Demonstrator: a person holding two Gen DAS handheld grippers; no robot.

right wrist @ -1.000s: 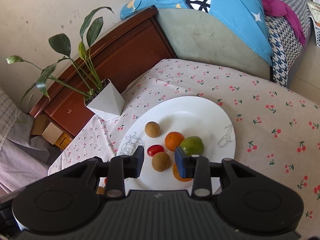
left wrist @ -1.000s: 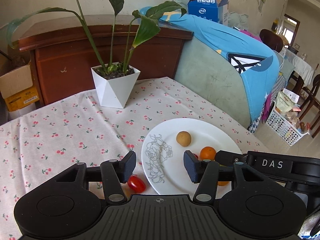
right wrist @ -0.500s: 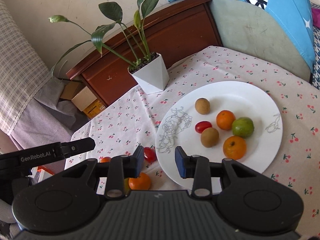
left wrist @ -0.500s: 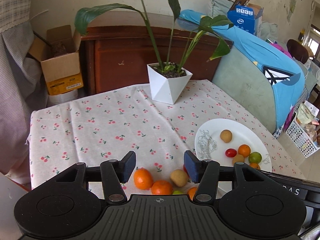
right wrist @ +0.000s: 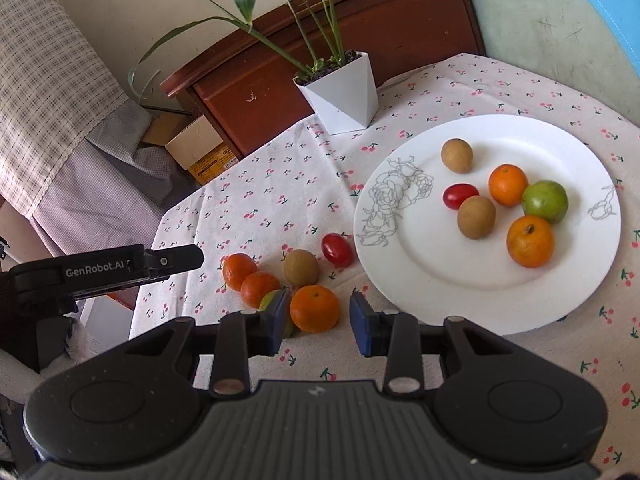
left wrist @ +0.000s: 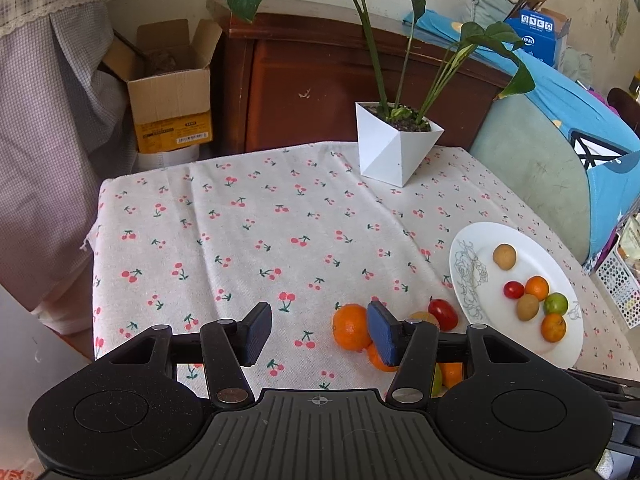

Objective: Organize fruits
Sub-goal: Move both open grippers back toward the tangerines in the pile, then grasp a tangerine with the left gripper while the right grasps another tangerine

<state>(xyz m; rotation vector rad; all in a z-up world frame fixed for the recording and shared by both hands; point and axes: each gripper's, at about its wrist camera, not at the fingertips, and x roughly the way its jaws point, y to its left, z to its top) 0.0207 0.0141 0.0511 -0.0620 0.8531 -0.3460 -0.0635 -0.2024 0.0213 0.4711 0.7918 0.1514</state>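
Both tools have swung away from the white plate (right wrist: 492,280) toward the loose fruit on the cherry-print bench (left wrist: 240,240). The right tool (right wrist: 320,322) gapes wide around a glossy orange (right wrist: 315,308), not visibly touching it; the left tool (left wrist: 318,334) hangs wide, empty, beside another orange (left wrist: 350,327). Six round fruits sit on the plate; a faceted white planter (right wrist: 344,92) stands behind.

Oranges (right wrist: 315,308): five; two on the plate (right wrist: 576,296), three off it
Brown fruits (right wrist: 476,217): three
Cherry tomatoes (right wrist: 337,249): two
Green fruits (right wrist: 545,201): two; one half hidden
Potted plant (right wrist: 344,92): one
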